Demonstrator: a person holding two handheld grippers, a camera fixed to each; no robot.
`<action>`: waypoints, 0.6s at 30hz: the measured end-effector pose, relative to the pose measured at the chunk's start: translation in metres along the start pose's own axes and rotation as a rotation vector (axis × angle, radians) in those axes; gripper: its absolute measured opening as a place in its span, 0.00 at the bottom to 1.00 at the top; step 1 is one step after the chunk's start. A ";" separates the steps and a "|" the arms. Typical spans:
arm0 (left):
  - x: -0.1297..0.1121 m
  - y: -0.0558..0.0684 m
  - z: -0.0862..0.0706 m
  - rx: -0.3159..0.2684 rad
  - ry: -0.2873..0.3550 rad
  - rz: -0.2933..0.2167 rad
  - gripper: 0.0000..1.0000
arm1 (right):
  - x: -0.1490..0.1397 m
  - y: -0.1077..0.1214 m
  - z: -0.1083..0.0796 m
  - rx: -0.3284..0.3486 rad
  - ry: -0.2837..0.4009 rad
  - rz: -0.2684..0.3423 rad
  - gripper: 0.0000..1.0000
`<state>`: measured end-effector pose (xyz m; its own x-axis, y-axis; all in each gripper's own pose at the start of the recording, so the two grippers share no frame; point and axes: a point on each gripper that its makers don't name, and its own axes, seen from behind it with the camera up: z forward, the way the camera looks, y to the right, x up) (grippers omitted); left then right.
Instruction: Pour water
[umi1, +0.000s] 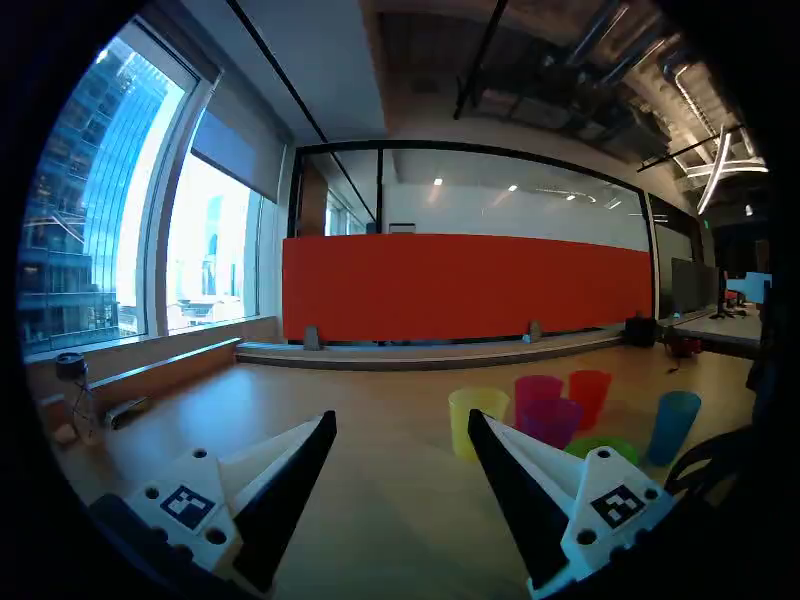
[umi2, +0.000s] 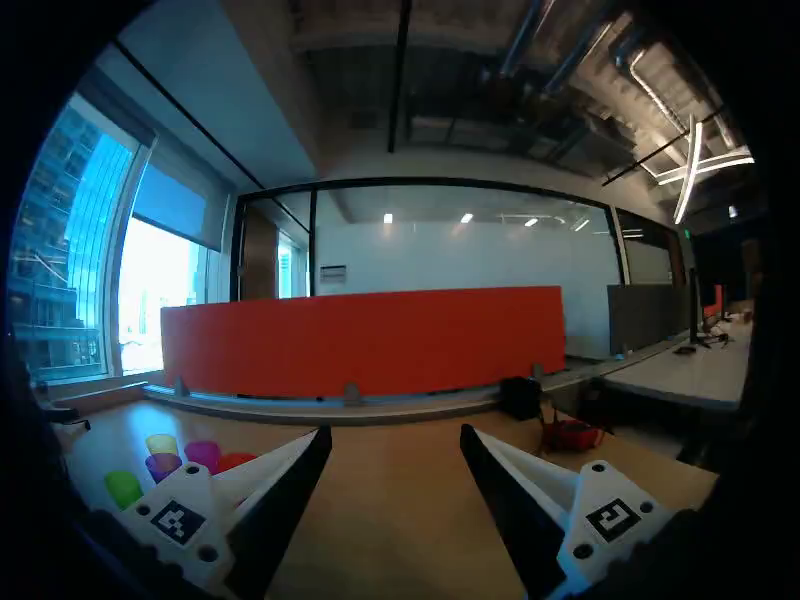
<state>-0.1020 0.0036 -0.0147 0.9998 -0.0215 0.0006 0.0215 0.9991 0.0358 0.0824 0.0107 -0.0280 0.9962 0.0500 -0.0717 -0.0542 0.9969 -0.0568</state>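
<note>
the left gripper (umi1: 400, 415) hangs over the wooden table (umi1: 400, 530), fingers spread wide with nothing between them. just beyond its right finger stand a yellow cup (umi1: 478, 420), a purple cup (umi1: 553, 420), a pink cup (umi1: 537, 388) and a red cup (umi1: 589, 393) behind them, a green cup (umi1: 600, 447) nearer and partly hidden, and a blue cup (umi1: 673, 425) off to the right. the right gripper (umi2: 393, 431) is spread open too and holds nothing. from its side the cups sit well off to the left, beside its left finger. a long orange partition (umi1: 460, 285) runs along the far edge, with windows (umi1: 100, 230) on the left.
</note>
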 end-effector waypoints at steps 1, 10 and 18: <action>0.000 0.000 0.000 0.000 0.000 0.000 0.98 | 0.001 0.000 0.000 -0.001 0.001 0.000 0.99; 0.000 0.000 0.000 0.000 -0.002 0.001 0.98 | 0.005 0.004 -0.003 -0.005 0.015 -0.008 0.99; 0.000 0.001 0.001 0.000 -0.002 0.001 0.98 | 0.001 0.003 -0.005 0.005 0.018 -0.040 0.99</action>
<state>-0.1019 0.0045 -0.0139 0.9998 -0.0201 0.0026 0.0200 0.9992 0.0353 0.0830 0.0134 -0.0331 0.9961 0.0089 -0.0873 -0.0138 0.9984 -0.0553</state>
